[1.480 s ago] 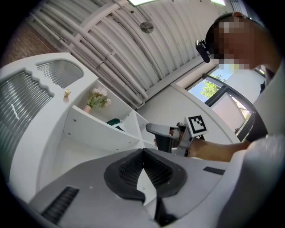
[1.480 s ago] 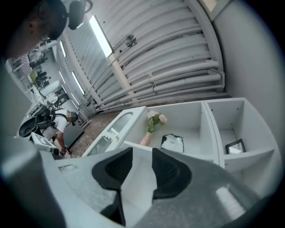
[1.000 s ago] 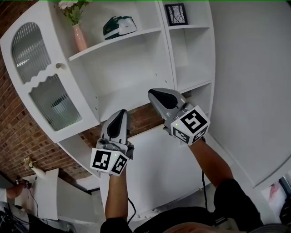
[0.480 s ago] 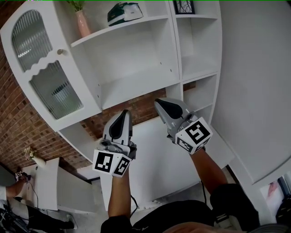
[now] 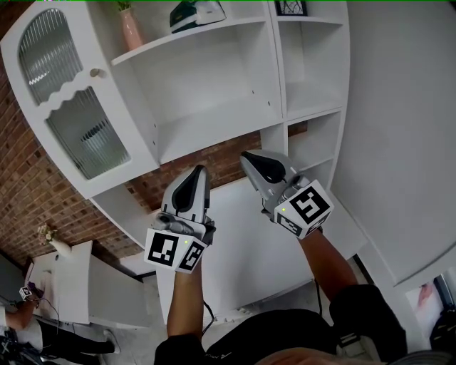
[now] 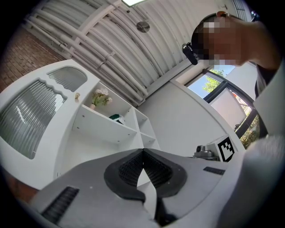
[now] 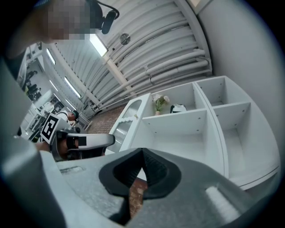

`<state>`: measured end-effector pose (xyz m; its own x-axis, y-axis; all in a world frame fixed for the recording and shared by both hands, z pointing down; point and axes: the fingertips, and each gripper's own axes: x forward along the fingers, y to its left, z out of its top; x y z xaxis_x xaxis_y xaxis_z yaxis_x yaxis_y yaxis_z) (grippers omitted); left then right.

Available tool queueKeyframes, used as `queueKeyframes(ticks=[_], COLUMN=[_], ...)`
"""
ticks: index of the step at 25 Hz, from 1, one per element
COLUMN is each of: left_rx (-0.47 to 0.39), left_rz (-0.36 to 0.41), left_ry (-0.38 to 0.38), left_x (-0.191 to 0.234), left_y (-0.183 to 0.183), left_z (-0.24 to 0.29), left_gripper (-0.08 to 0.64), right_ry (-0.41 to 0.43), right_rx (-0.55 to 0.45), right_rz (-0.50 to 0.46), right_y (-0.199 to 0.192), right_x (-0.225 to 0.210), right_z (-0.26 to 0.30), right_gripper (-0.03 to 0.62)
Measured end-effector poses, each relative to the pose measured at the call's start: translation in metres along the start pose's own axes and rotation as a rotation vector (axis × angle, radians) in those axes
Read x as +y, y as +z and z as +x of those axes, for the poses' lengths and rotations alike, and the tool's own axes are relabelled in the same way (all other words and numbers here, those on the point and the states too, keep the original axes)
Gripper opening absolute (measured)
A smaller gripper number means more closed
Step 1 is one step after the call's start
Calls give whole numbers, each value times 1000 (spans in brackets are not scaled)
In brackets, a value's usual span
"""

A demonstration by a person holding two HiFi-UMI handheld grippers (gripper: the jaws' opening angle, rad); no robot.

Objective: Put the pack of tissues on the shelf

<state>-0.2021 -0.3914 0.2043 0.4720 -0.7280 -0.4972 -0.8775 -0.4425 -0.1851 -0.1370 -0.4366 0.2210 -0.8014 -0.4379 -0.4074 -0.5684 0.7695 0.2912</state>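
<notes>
The green and white pack of tissues (image 5: pixel 197 13) lies on the top shelf (image 5: pixel 214 41) of the white shelf unit, next to a pink vase (image 5: pixel 130 27). It shows small in the left gripper view (image 6: pixel 116 118) and the right gripper view (image 7: pixel 179 108). My left gripper (image 5: pixel 199 171) is shut, with nothing between its pads. My right gripper (image 5: pixel 246 156) is also shut and empty. Both are held side by side well below the pack, in front of the lower shelves and pointing up at the unit.
A framed picture (image 5: pixel 292 7) stands in the upper right compartment. A ribbed-glass cabinet door (image 5: pixel 75 107) with a knob closes the unit's left side. Brick wall (image 5: pixel 32 192) runs behind. A white counter (image 5: pixel 242 242) lies under the grippers, a white wall to the right.
The shelf unit has slid upward in the head view, so the pack now sits at the top edge. Both grippers kept about the same place and stayed shut.
</notes>
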Motion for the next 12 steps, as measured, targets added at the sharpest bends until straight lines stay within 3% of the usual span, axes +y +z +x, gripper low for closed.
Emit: queueKeyframes(ticks=[12], left_rx=[-7], left_rz=[2], left_ry=[-4], left_x=[7], left_y=[1], left_z=[1], left_gripper=[-3], right_ry=[19], right_rx=[3], right_rz=[-15], right_y=[6], right_x=[3], right_z=[9], right_gripper=[2])
